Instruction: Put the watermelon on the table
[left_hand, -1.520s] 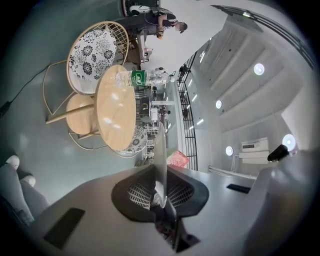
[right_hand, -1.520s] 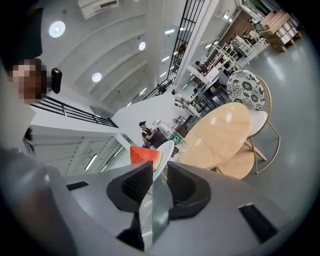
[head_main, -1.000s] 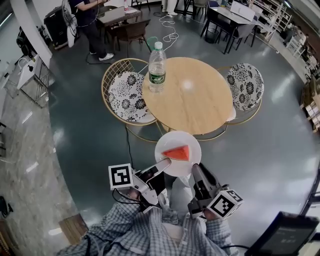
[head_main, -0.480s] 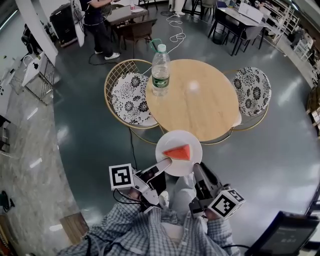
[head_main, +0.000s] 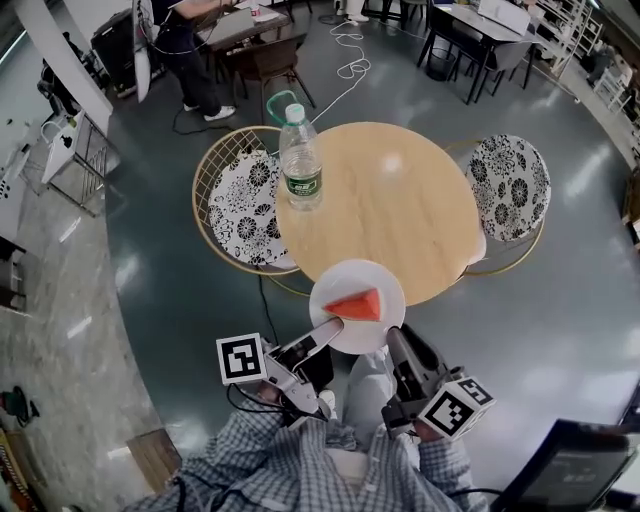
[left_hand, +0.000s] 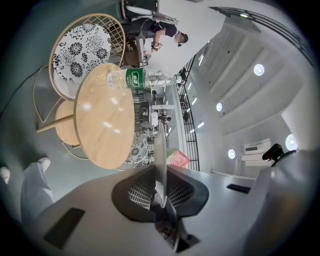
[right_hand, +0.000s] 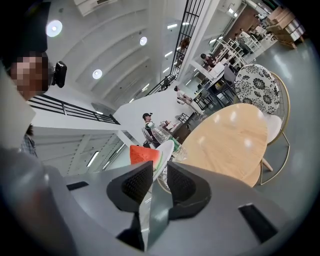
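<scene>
Tilt is the main hazard. The left gripper and the right gripper each pinch only the near rim of the white plate, jaws closed thin on its edge from either side. If one hand dips or the two pull apart, the plate could cant or slip free, and the watermelon slice would slide off. The slice lies loose at the middle of the plate, just beyond both sets of jaws and between them, touched by neither. Farther out, the plate overlaps the near edge of the round wooden table in the head view, apparently not yet set down. Clipping that edge could jolt it. The water bottle stands well apart, at the table's far left.
</scene>
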